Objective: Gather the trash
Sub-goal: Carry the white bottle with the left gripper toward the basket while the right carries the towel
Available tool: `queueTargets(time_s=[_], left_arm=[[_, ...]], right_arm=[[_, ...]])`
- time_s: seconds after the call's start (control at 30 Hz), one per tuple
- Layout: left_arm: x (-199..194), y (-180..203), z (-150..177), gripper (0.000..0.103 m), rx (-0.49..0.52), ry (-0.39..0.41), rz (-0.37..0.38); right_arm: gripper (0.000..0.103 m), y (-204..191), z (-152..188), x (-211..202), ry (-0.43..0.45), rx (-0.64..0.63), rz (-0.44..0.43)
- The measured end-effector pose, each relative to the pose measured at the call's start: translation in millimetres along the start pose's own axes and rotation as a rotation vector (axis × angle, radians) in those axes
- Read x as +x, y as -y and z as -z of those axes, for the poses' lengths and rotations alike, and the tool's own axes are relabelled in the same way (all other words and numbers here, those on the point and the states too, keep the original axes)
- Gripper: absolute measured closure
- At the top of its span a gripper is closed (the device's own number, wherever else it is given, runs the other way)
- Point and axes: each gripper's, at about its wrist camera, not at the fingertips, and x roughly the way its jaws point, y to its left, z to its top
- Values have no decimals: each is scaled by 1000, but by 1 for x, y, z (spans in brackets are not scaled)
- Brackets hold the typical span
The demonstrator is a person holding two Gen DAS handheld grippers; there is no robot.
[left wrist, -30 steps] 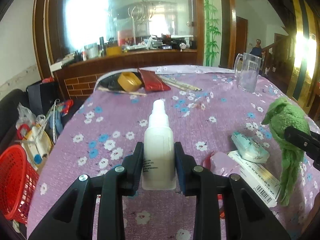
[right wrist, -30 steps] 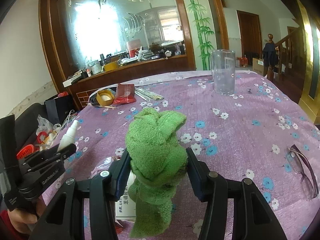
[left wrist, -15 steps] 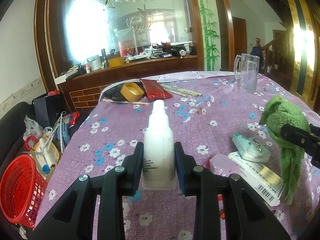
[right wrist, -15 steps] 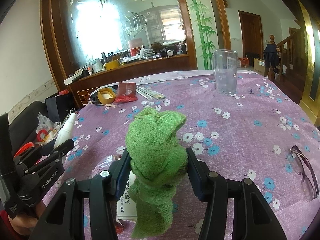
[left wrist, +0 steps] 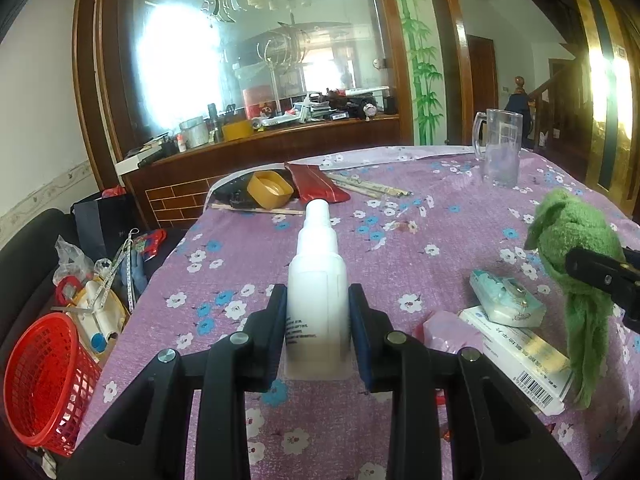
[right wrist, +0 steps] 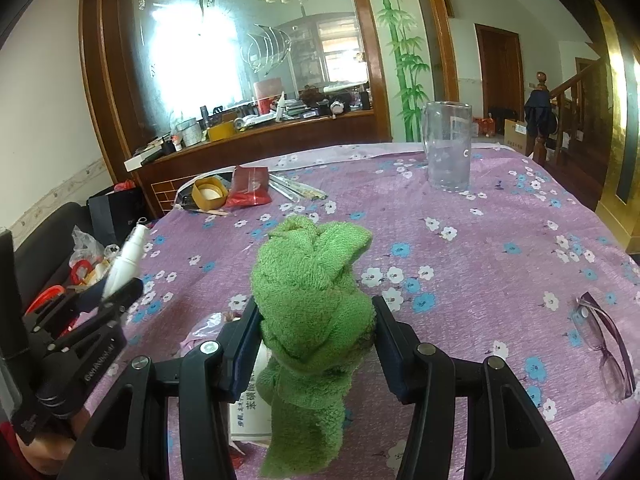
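My left gripper [left wrist: 318,312] is shut on a white spray bottle [left wrist: 318,280] and holds it above the purple flowered tablecloth [left wrist: 400,264]. The bottle also shows in the right wrist view [right wrist: 126,258]. My right gripper [right wrist: 314,324] is shut on a crumpled green cloth [right wrist: 312,304], held above the table; the cloth also shows in the left wrist view [left wrist: 576,272]. A red mesh basket [left wrist: 44,380] stands low off the table's left edge. Under the cloth lie a white barcoded box [left wrist: 516,356], a teal packet [left wrist: 506,298] and a pink wrapper [left wrist: 452,332].
At the far side of the table are a yellow tape roll [left wrist: 270,188], a red pouch [left wrist: 316,182], chopstick sleeves [left wrist: 370,188] and a glass mug [right wrist: 448,146]. Purple glasses [right wrist: 608,346] lie at the right. Clutter and bags [left wrist: 92,280] sit left of the table.
The left gripper with the bottle has risen and drawn back slightly, bringing more of the red basket into view. The right gripper still holds the cloth and has barely moved.
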Motion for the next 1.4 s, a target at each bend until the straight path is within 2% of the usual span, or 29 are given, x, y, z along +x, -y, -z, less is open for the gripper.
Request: queueTargets(time_s=[0.2, 0.33, 0.5, 0.7, 0.93, 1.4], left_arm=[[-22, -2, -1, 74, 9, -6, 7], [-41, -7, 6, 74, 14, -14, 3], [-65, -22, 20, 74, -8, -18, -5], [-88, -38, 35, 74, -37, -17, -18], [-96, -49, 44, 74, -60, -21, -17], [-99, -73, 52, 74, -104, -17, -21]], right_arm=[[46, -1, -2, -4, -22, 27, 11], [46, -18, 0, -25, -12, -4, 15], [46, -47, 12, -53, 0, -47, -23], [45, -70, 31, -68, -30, -66, -60], [45, -89, 46, -74, -59, -82, -83], [45, -114, 45, -75, -88, -103, -96]])
